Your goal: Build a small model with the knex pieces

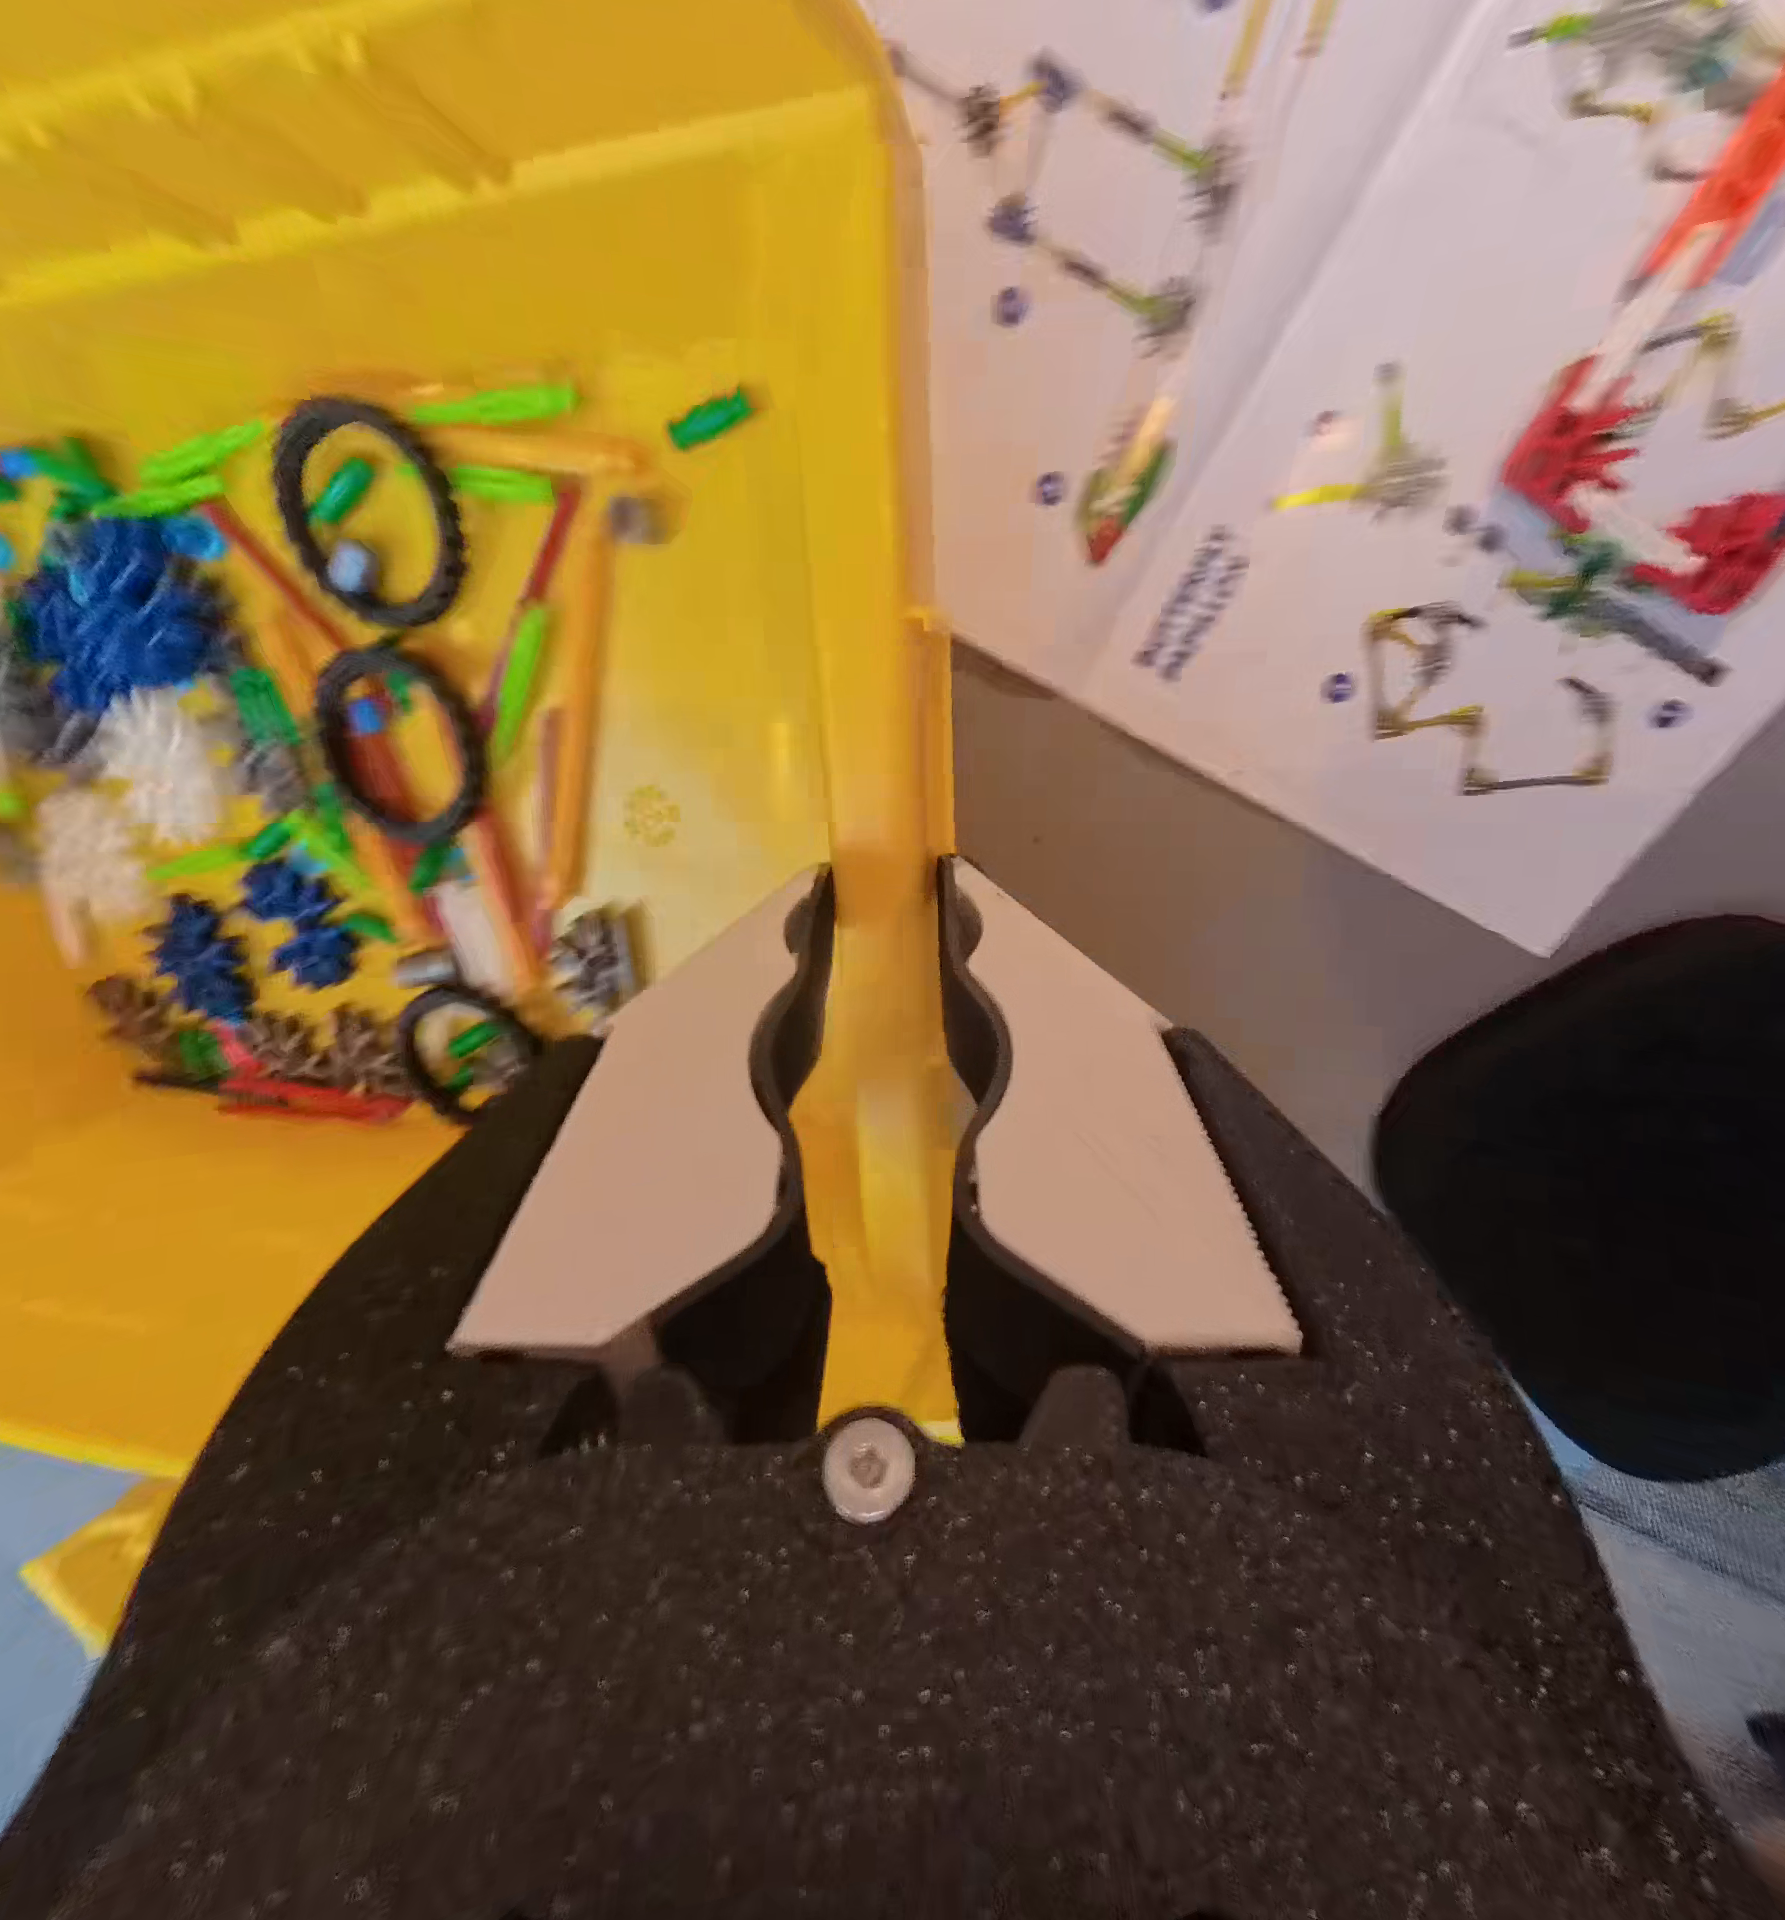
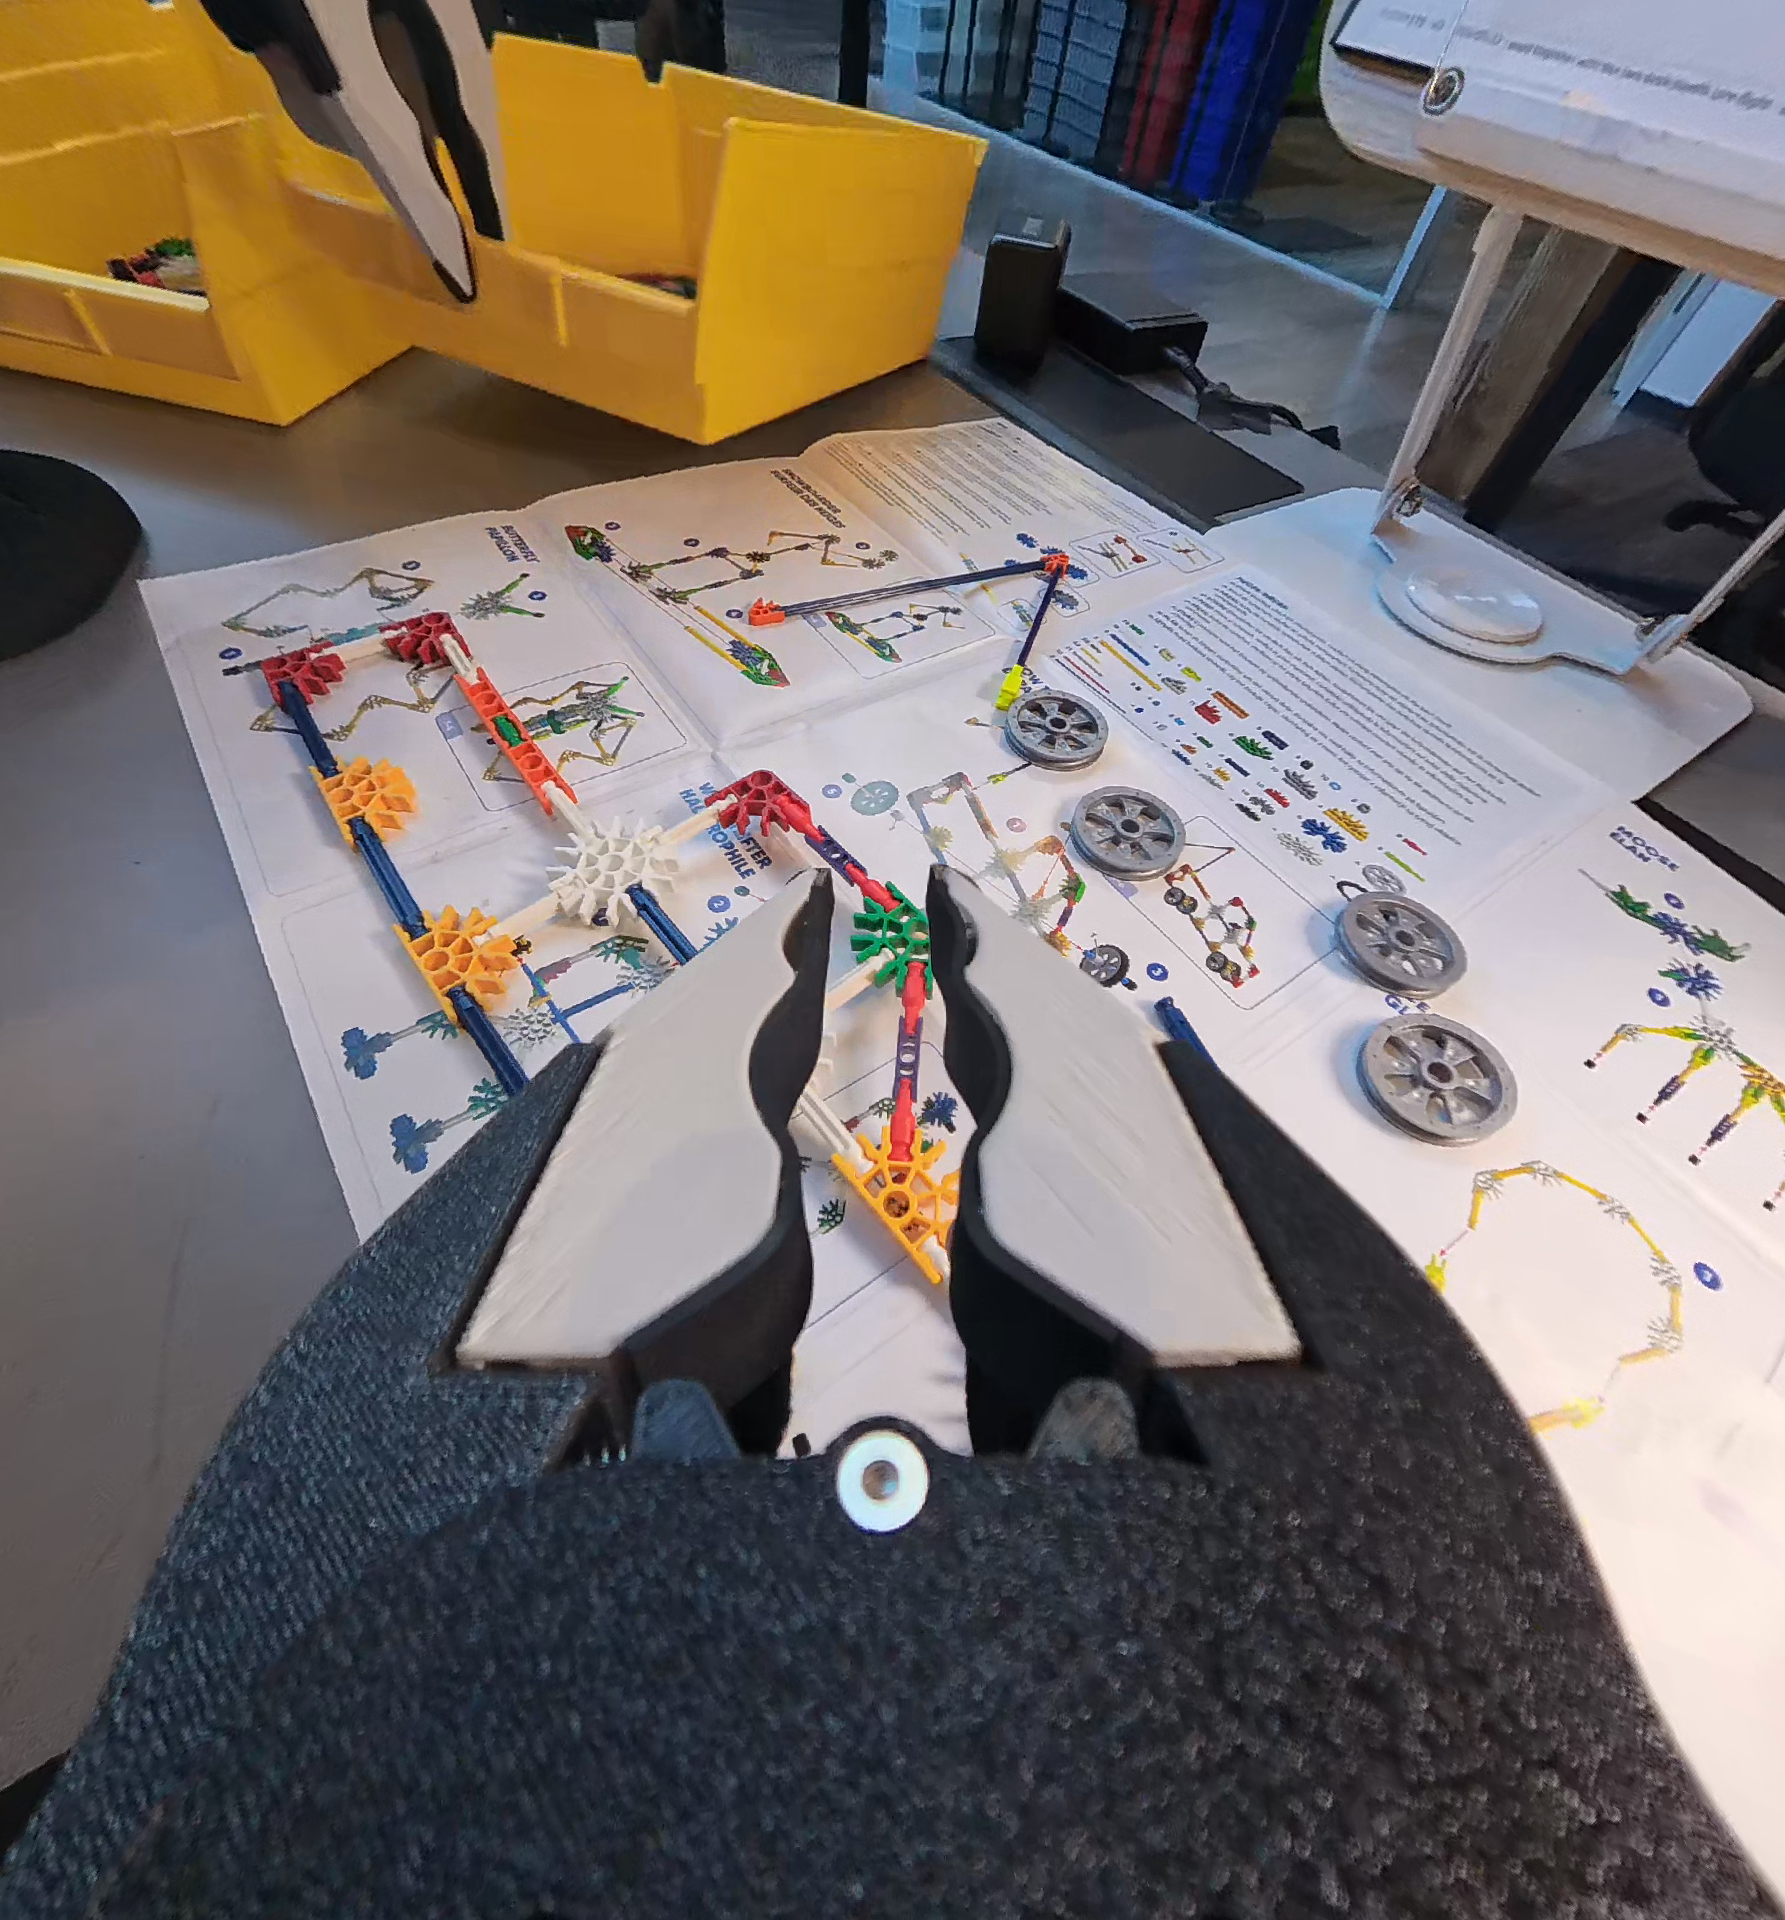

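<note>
We find the left gripper (image 1: 883, 883) clenched on the side wall of a yellow bin (image 1: 659, 260); the wall's rim runs straight away from the camera between the two fingers, along their length. Inside the bin, left of the jaws, lies a heap of loose construction pieces (image 1: 244, 727): rods, connectors and black tyre rings. We find the right gripper (image 2: 877, 883) released, its jaws parted and holding nothing, poised above a rod-and-connector assembly (image 2: 472, 831) lying flat on an instruction sheet (image 2: 1335, 727). A green connector (image 2: 893, 935) shows in the gap between the fingertips, with a red rod running back toward the camera roughly in line with the fingers. Four grey wheels (image 2: 1127, 831) lie to the right, apart from the jaws. The right gripper is the nearer to the assembly.
</note>
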Demonstrator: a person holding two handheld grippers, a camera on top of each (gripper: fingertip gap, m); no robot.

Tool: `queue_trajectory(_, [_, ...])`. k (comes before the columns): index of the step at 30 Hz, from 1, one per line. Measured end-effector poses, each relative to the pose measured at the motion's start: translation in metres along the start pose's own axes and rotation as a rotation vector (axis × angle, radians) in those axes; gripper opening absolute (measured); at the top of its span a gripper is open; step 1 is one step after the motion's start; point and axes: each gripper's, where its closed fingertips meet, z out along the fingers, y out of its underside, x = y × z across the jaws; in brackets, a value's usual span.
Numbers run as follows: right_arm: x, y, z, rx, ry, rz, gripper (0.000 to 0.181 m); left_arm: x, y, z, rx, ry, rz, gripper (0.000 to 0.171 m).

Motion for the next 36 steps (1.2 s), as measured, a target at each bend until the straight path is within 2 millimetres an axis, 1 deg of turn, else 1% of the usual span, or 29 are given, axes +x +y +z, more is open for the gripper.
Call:
queue_trajectory(1, [0.0, 0.0, -0.001, 0.005, 0.004, 0.005, 0.018, 0.015, -0.007, 0.001, 0.023, 0.045, 0.02, 0.017])
queue_trajectory(2, [0.001, 0.001, -0.001, 0.01, 0.004, 0.018, 0.017, 0.024, -0.011, 0.001, 0.038, 0.068, 0.033, 0.017])
queue_trajectory(3, [0.001, 0.001, 0.0, 0.009, 0.0, 0.03, 0.018, 0.027, -0.012, 0.004, 0.038, 0.068, 0.039, 0.017])
queue_trajectory(7, [-0.001, 0.002, 0.003, -0.002, -0.017, 0.017, 0.018, 0.023, 0.0, 0.02, -0.012, 0.055, 0.026, 0.016])
queue_trajectory(9, [-0.003, 0.003, 0.004, -0.004, -0.022, 0.017, 0.018, 0.024, 0.005, 0.028, -0.027, 0.063, 0.028, 0.016])
queue_trajectory(10, [-0.003, 0.004, 0.004, -0.006, -0.023, 0.018, 0.018, 0.026, 0.007, 0.029, -0.026, 0.075, 0.035, 0.016])
queue_trajectory(11, [-0.003, 0.004, 0.004, -0.007, -0.021, 0.019, 0.018, 0.025, 0.006, 0.025, -0.009, 0.085, 0.041, 0.016])
queue_trajectory(12, [-0.002, 0.004, 0.003, -0.006, -0.02, 0.02, 0.018, 0.021, 0.003, 0.017, 0.021, 0.088, 0.035, 0.018])
queue_trajectory(13, [-0.002, 0.004, 0.003, -0.004, -0.019, 0.024, 0.018, 0.009, -0.002, 0.004, 0.071, 0.057, 0.012, 0.019])
queue_trajectory(14, [-0.001, 0.004, 0.003, -0.002, -0.019, 0.028, 0.018, -0.008, -0.008, -0.012, 0.131, 0.002, -0.025, 0.02])
queue_trajectory(16, [-0.001, 0.005, 0.003, -0.003, -0.021, 0.035, 0.018, -0.05, -0.012, -0.044, 0.226, -0.125, -0.112, 0.021])
queue_trajectory(17, [-0.001, 0.006, 0.004, -0.006, -0.023, 0.036, 0.018, -0.07, -0.008, -0.054, 0.239, -0.185, -0.146, 0.022])
queue_trajectory(18, [-0.001, 0.007, 0.005, -0.009, -0.024, 0.035, 0.018, -0.086, 0.0, -0.06, 0.225, -0.226, -0.17, 0.024])
queue_trajectory(19, [-0.001, 0.008, 0.005, -0.012, -0.026, 0.034, 0.018, -0.097, 0.008, -0.06, 0.195, -0.247, -0.185, 0.026])
queue_trajectory(21, [-0.001, 0.009, 0.006, -0.017, -0.026, 0.032, 0.018, -0.109, 0.021, -0.052, 0.14, -0.256, -0.196, 0.028])
queue_trajectory(25, [0.0, 0.011, 0.005, -0.02, -0.019, 0.038, 0.018, -0.115, 0.036, -0.024, 0.027, -0.243, -0.16, 0.029])
queue_trajectory(27, [0.002, 0.011, 0.006, -0.02, -0.016, 0.043, 0.017, -0.116, 0.038, -0.011, -0.02, -0.224, -0.14, 0.03])
queue_trajectory(30, [0.002, 0.013, 0.008, -0.022, -0.018, 0.05, 0.018, -0.126, 0.039, 0.005, -0.084, -0.204, -0.115, 0.031])
queue_trajectory(33, [0.001, 0.014, 0.009, -0.026, -0.024, 0.049, 0.018, -0.134, 0.038, 0.022, -0.134, -0.147, -0.084, 0.036])
queue_trajectory(36, [0.002, 0.014, 0.009, -0.028, -0.017, 0.045, 0.018, -0.137, 0.043, 0.04, -0.202, -0.065, -0.062, 0.046])
